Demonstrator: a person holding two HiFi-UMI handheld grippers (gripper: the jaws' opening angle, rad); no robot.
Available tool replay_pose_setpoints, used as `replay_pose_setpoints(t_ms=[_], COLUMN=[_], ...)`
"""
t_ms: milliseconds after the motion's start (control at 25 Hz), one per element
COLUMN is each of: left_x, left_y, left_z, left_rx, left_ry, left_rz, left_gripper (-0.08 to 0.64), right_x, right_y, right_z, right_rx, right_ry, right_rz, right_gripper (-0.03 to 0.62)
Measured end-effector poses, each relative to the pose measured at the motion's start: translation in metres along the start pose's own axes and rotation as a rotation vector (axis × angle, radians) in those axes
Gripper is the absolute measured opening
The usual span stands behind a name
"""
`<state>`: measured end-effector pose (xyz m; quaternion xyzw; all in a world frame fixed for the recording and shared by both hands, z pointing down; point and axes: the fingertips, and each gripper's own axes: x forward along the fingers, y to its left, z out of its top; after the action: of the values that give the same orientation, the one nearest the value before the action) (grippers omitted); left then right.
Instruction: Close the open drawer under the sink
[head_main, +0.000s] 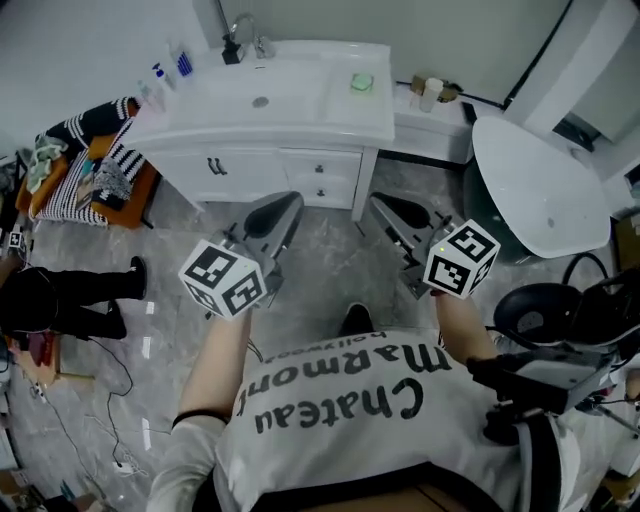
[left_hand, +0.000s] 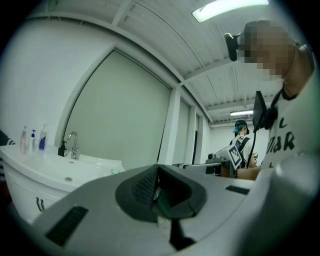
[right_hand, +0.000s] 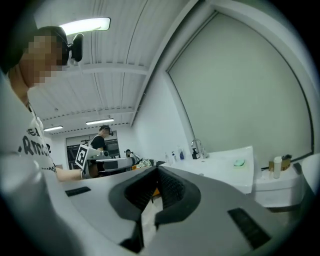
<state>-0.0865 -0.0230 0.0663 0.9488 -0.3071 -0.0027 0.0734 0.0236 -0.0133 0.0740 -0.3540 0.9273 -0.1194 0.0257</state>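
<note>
The white sink (head_main: 262, 100) tops a white vanity cabinet (head_main: 250, 165) at the top of the head view. Its two small drawers (head_main: 322, 178) at the right both look flush with the cabinet front. My left gripper (head_main: 288, 203) and right gripper (head_main: 382, 204) are held side by side above the floor, both pointing towards the vanity and well short of it. The left gripper (left_hand: 158, 176) is shut with nothing between its pads. The right gripper (right_hand: 157, 178) is also shut and empty. The sink (left_hand: 65, 175) lies to the left in the left gripper view, and the sink (right_hand: 225, 167) lies to the right in the right gripper view.
A low white shelf (head_main: 445, 125) with a cup adjoins the vanity's right side, and a large rounded white fixture (head_main: 540, 185) stands beyond it. Striped clothes (head_main: 95, 165) pile on an orange seat at the left. Cables and a person's dark legs (head_main: 70, 295) lie on the left floor.
</note>
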Motion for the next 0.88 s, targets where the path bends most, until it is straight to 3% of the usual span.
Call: replay_pose_setpoints(t_ms=[320,880], left_x=[-0.037,-0.066], left_y=[-0.03,-0.051], left_z=[-0.005,-0.007], left_rx=[-0.09,-0.157], left_ry=[-0.056,-0.073], left_rz=[0.014,-0.014], left_gripper=[0.009,0.009], right_x=[-0.025,-0.036], right_y=[0.029,0.062], right_z=[-0.012,-0.031], right_rx=[-0.014,-0.069], right_ry=[0.018,0.055], right_rz=[-0.038,-0.056], right_gripper=[0.011,0.012])
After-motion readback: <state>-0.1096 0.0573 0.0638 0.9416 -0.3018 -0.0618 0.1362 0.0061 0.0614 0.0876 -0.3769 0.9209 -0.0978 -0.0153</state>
